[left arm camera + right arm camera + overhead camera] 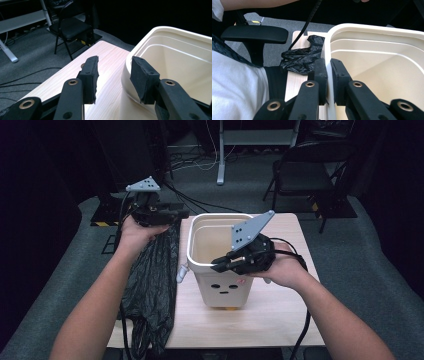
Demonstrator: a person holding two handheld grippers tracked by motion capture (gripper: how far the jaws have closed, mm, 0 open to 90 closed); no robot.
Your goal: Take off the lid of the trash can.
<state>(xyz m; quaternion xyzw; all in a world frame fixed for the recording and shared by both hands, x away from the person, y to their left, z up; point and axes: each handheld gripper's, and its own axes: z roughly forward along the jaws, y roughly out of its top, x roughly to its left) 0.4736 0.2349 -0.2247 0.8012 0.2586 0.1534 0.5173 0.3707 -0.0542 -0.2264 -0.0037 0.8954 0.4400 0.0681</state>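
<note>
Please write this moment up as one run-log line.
right gripper: shut on rim of cream plastic bin | left gripper: open, nothing between jaws, beside bin | black plastic bag: draped over table's left edge

The high view looks forward and down over the light wooden table [280, 315]; both gripper views sit close along their jaws, sharing the cream plastic bin's rim [160, 31] [362, 27]
</note>
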